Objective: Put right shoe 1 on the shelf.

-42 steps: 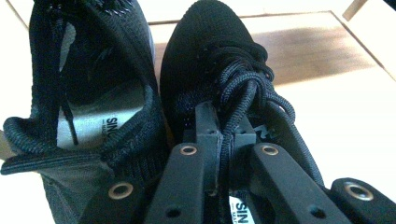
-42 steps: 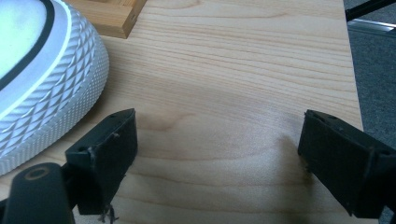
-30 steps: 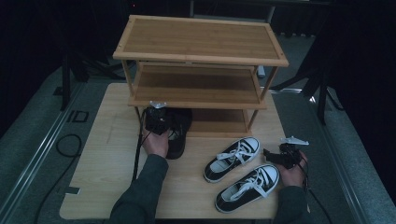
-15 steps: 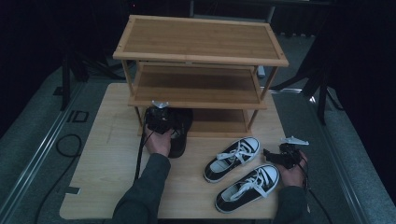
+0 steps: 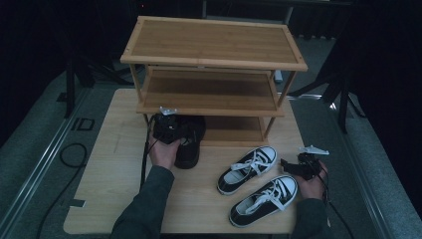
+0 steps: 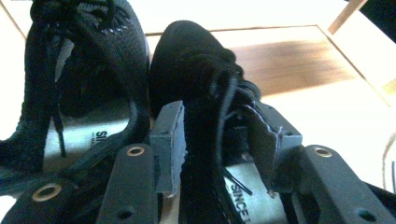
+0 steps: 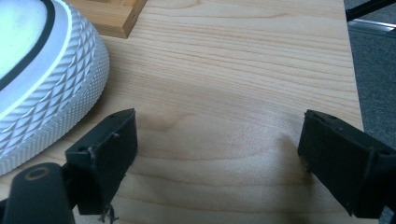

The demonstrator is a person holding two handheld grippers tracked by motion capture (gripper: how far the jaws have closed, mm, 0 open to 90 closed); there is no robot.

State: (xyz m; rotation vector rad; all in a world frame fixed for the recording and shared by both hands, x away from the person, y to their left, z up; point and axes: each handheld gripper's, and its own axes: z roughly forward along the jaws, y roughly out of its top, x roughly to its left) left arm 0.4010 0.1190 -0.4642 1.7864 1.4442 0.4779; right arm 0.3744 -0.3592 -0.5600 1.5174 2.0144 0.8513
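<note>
We kept our left claw clamped on the black shoe's tongue at the rack's bottom shelf to steer it in; our right claw rested open on the counter.

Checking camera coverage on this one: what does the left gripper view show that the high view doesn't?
The left gripper view alone shows the jaws closed on the tongue and laces of one black shoe, with a second black shoe beside it. The high view alone shows the three-tier rack, two black-and-white sneakers and the right gripper. Both show the black shoes at the bottom shelf.
</note>
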